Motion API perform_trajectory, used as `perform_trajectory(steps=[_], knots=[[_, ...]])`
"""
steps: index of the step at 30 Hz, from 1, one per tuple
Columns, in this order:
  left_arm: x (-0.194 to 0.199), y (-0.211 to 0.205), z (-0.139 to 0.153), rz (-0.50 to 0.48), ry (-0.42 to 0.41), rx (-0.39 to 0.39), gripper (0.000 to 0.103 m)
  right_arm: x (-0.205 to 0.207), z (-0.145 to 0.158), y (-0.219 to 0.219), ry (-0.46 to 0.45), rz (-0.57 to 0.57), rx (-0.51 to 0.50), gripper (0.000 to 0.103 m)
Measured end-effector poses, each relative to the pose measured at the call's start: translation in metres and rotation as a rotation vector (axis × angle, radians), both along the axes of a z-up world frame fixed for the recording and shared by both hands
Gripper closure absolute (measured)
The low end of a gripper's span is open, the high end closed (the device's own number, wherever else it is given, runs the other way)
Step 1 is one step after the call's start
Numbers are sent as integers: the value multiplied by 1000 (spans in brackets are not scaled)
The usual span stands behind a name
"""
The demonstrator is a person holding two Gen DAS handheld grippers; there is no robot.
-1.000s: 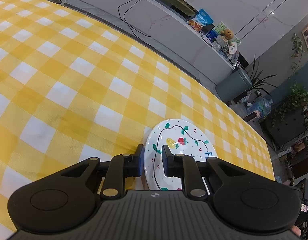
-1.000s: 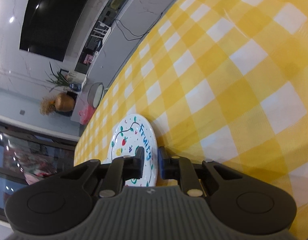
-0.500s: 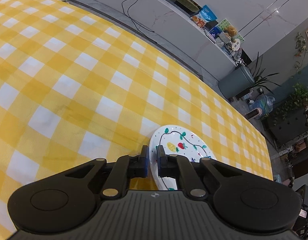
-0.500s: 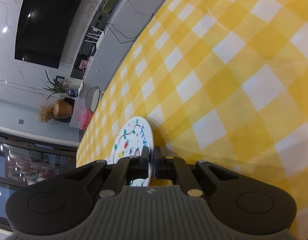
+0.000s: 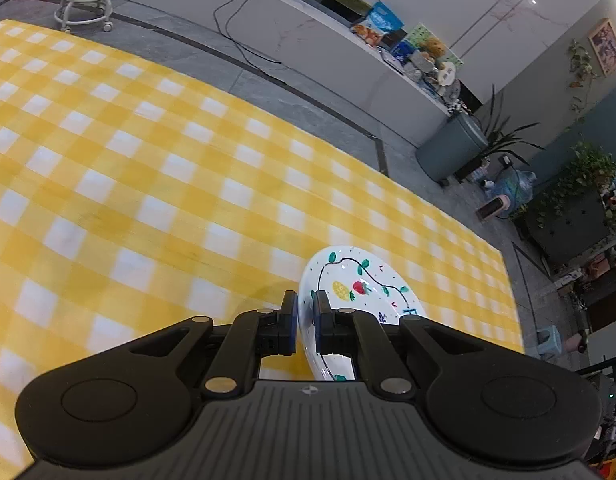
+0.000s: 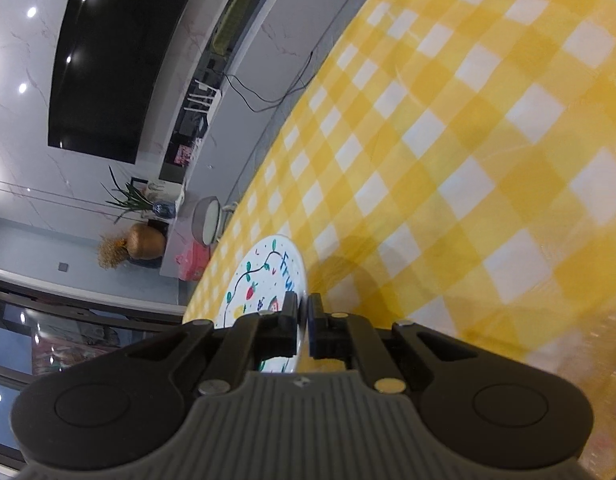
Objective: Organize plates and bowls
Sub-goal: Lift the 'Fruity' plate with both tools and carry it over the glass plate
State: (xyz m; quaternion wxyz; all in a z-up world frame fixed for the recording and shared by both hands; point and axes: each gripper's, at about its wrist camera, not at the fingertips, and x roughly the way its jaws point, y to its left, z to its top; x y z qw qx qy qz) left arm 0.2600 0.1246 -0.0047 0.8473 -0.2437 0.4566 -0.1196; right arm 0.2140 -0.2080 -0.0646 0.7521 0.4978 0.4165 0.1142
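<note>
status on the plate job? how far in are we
Early. Done: both grippers have grabbed the fruit-pattern plate. The left gripper and right gripper are each shut on its rim, on opposite sides. In hand: the plate appears raised above the yellow checked tablecloth, with a shadow under it. Left: setting it down; no bowls or other plates in view.

L gripper (image 5: pixel 304 312) fingers pinch rim of fruit-print plate (image 5: pixel 361 286) above yellow-check tablecloth (image 5: pixel 156 184).
</note>
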Motion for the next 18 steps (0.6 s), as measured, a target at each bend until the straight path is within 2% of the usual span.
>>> perform_trajectory(steps=[8, 18], knots=[[-31, -50, 24, -43, -18, 1, 95, -42, 29, -54, -44, -45, -1, 100], [-78, -117, 15, -99, 19, 24, 95, -100, 40, -122, -17, -72, -67, 100]])
